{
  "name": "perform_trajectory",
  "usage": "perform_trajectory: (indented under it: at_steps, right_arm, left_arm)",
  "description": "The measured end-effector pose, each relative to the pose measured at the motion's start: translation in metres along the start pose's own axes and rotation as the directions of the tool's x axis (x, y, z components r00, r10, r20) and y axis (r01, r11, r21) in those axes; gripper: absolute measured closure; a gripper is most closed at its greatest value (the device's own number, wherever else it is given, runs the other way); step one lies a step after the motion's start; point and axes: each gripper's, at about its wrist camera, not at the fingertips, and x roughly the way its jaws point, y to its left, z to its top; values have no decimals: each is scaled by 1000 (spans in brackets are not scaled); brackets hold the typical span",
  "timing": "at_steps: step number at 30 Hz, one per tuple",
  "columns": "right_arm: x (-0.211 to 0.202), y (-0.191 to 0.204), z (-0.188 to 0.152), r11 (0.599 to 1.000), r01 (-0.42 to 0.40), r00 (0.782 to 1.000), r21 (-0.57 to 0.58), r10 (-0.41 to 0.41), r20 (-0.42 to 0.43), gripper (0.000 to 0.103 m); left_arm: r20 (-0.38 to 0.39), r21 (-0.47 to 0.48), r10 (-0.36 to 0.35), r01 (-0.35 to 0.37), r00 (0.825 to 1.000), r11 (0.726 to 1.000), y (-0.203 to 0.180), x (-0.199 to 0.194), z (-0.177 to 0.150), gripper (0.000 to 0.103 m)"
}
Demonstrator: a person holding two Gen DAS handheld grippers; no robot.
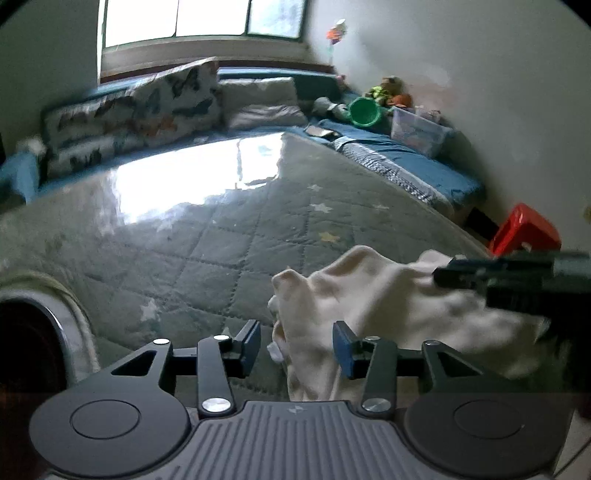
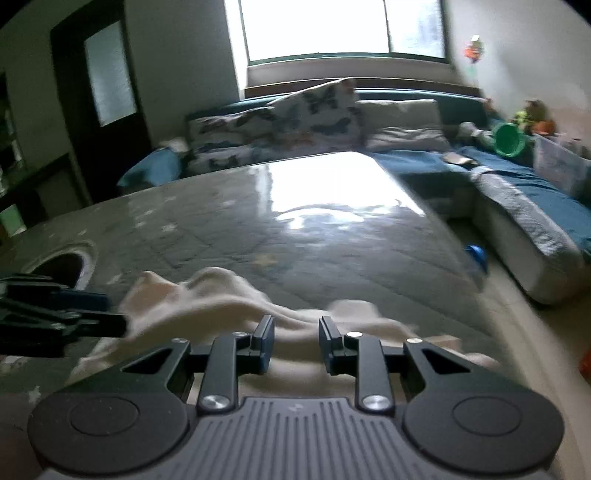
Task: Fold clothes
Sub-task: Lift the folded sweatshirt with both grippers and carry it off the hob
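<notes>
1. Left wrist view: the left claw point(image 1: 296, 345) stands with its jaws apart, its blue pads point(image 1: 341, 349) clear of each other.
2. A cream cloth point(image 1: 369, 295) lies crumpled on the grey-green quilted counter point(image 1: 221, 240), which is dotted with pale stars. One hanging fold of it runs down between the left claw's jaws, near the right-hand pad; the pads do not press on it.
3. The right claw point(image 1: 461, 275) enters from the right edge of this view, dark and blurred, its tips on the far side of the cloth. Whether it grips the fabric cannot be told from here.
4. Beyond the counter sit a blue sofa point(image 1: 424, 155), a butterfly-print cushion point(image 1: 147, 107), a green bucket point(image 1: 365, 110), a clear plastic box point(image 1: 417, 129) and a red stool point(image 1: 524, 229) near the wall. A bright window point(image 1: 203, 16) glares on the counter top.
5. Right wrist view: the right claw point(image 2: 296, 341) holds its jaws part-way apart above the cream cloth point(image 2: 221, 295), which spreads under and ahead of them on the counter point(image 2: 332, 240). The fabric seems to lie below the pads rather than pinched between them, though blur makes this uncertain.
6. The left claw point(image 2: 110, 314) reaches in from the left edge, at the cloth's left end.
7. A dark door point(image 2: 99, 92) stands at the left, and a blue object point(image 2: 476, 256) lies on the floor beside the sofa point(image 2: 517, 206).
</notes>
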Motion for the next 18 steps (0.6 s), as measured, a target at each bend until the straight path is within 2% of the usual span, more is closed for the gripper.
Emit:
perform_trajectory:
  at_steps: [3,4,5,7,10,13,18]
  right_arm:
    - [15,15,6,1000,-23,1000,-20,22,-11,77]
    - [19,20,6,999,-22,1000,-29,22,-13,77]
    - [24,25,6,999,-19,1000,-41,19,-15,77]
    - [32,33,5,998,-12,1000,-62,11,-17,77]
    - [36,42,6,997,4,1000,-78,-5,-12,77]
    - [28,44,8,999,-25,1000,-47,26,17,76]
    - [32,48,3,997,-33,999,-65,33,-5,75]
  left_arm:
    - [-3,-48,-19,19,1000,999,10,10,1,62]
    - [1,-43,-22,22,1000,999,11,12,-1,77]
    - [3,-37,-25,25,1000,999,11,13,-3,84]
    - [9,-11,-18,18,1000,1000,10,12,-6,87]
    - [12,15,-1,1,1000,1000,8,9,-7,87]
    - [17,-6,-4,5,1000,1000,14,3,-6,84]
    - [25,2,31,-31,999,1000,19,-8,-9,74]
